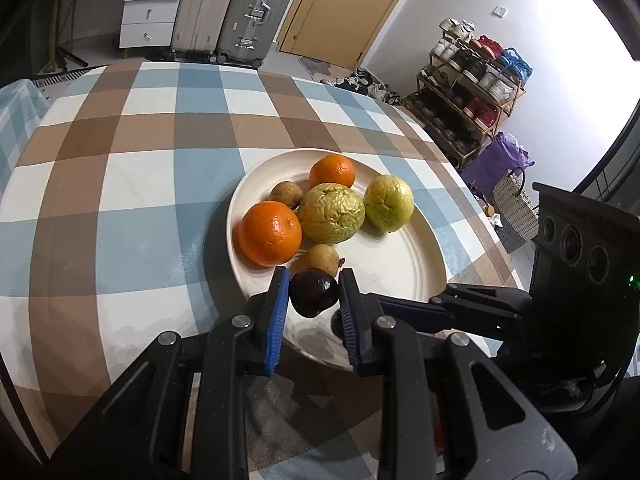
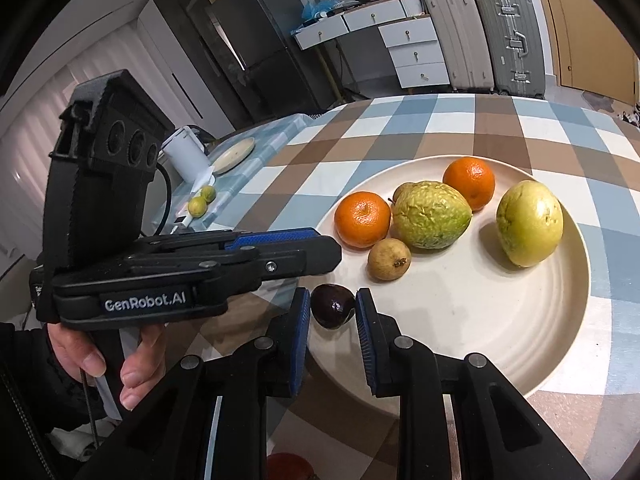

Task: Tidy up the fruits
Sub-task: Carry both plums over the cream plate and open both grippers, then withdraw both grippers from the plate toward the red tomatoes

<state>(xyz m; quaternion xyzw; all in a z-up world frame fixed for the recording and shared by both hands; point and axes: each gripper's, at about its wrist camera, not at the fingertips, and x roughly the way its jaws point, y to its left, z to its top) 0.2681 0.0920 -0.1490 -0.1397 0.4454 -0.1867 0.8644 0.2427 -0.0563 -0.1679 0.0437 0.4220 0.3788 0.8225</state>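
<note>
Two loads are carried: with the left gripper point(image 1: 314, 271) clenched on the first dark fruit point(image 1: 314, 294) and the right gripper point(image 2: 333, 291) on the second dark fruit point(image 2: 333, 306), both over the plate point(image 1: 400, 264) near its front rim, lower each onto bare plate beside the small brown fruit point(image 1: 320, 258), then release singly.

A home: shoe rack point(image 1: 468, 92) (suitcases point(image 1: 256, 12) too).

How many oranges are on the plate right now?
2. One orange sits at the plate's left edge; the other orange is at the far side, behind the wrinkled green fruit. None seems hidden.
</note>
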